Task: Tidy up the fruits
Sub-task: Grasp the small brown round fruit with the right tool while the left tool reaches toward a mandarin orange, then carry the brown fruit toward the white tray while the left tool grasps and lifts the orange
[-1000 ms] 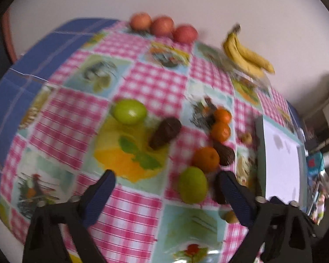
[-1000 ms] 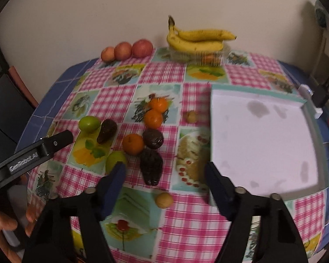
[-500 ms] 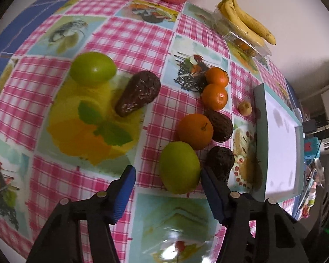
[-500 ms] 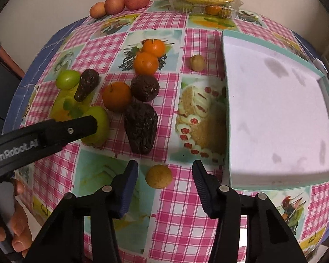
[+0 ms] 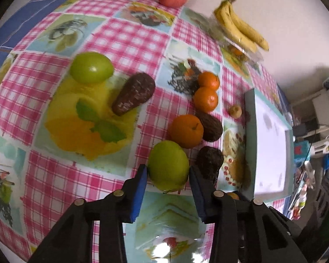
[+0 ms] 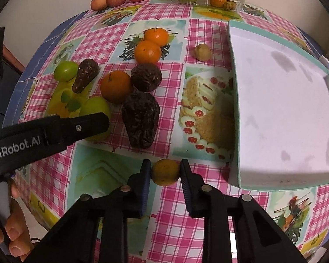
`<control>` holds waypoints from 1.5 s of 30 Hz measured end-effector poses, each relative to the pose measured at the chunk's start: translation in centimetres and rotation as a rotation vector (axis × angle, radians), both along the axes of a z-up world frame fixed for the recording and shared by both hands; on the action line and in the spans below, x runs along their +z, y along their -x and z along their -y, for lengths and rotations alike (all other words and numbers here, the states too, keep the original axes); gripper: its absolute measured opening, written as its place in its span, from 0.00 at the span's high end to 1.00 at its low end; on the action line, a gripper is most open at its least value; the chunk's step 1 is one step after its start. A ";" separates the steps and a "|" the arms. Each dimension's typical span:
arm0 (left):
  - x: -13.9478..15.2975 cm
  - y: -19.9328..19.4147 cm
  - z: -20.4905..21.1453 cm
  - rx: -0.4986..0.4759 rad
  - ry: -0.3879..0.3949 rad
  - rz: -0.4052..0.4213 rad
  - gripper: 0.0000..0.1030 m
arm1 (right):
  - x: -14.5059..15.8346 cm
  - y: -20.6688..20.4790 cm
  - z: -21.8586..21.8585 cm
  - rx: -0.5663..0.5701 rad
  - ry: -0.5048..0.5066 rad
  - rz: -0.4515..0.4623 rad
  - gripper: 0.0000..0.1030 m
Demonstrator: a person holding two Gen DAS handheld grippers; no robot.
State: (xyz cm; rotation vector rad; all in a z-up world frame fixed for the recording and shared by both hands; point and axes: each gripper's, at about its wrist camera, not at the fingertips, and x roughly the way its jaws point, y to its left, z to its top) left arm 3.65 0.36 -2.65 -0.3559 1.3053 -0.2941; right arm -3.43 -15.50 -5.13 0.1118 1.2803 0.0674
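1. The left claw (image 5: 167, 173), its jaws just closing, clasps a smooth green round fruit (image 5: 168, 165) resting on the pink-checked surface (image 5: 125, 35).
2. The right claw (image 6: 165, 172), jaws likewise just closing, pinches a small yellow-orange round fruit (image 6: 165, 172) on the cloth.
3. A wrinkled dark avocado (image 6: 141, 120) lies close beyond, just beside the green fruit.
4. A large orange (image 6: 116, 86) touches another dark avocado (image 6: 146, 77).
5. A shallow white tray with teal rim (image 6: 234, 114) sits to the right, near the small fruit.

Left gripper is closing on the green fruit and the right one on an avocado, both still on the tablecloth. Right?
Not quite. The right gripper is closing on the small yellow-brown round fruit, not an avocado; the right wrist view shows it. The left gripper has the green fruit between its jaws, on the tablecloth.
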 end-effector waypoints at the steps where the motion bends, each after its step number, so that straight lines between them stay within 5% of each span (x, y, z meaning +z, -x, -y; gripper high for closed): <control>1: 0.3 0.1 -0.2 0.007 0.002 0.011 0.60 | 0.3 0.0 0.0 -0.002 -0.008 0.010 0.73; 10: 4.3 -0.8 1.4 -0.017 0.023 0.102 0.61 | 5.5 -0.2 3.9 -0.145 0.002 0.166 0.73; 19: 6.1 -2.2 6.4 -0.108 -0.017 0.168 0.69 | 6.6 -1.8 12.1 -0.388 0.053 0.186 0.73; 27: 2.4 -2.1 5.6 -0.125 -0.071 0.061 0.68 | 6.1 -2.1 15.4 -0.450 0.076 0.166 0.73; 32: 2.4 -2.4 3.6 -0.045 -0.096 0.082 0.67 | 5.6 -1.7 15.0 -0.435 0.070 0.147 0.73; 36: 1.9 -3.2 2.8 -0.015 -0.085 0.083 0.53 | 5.3 -1.3 14.9 -0.440 0.064 0.139 0.73; 42: -0.5 -4.1 3.7 -0.039 -0.089 0.042 0.53 | 5.0 -1.3 15.0 -0.447 0.058 0.130 0.73; 45: -0.7 -4.0 3.3 -0.023 -0.040 0.027 0.62 | 4.9 -1.4 14.8 -0.443 0.058 0.128 0.73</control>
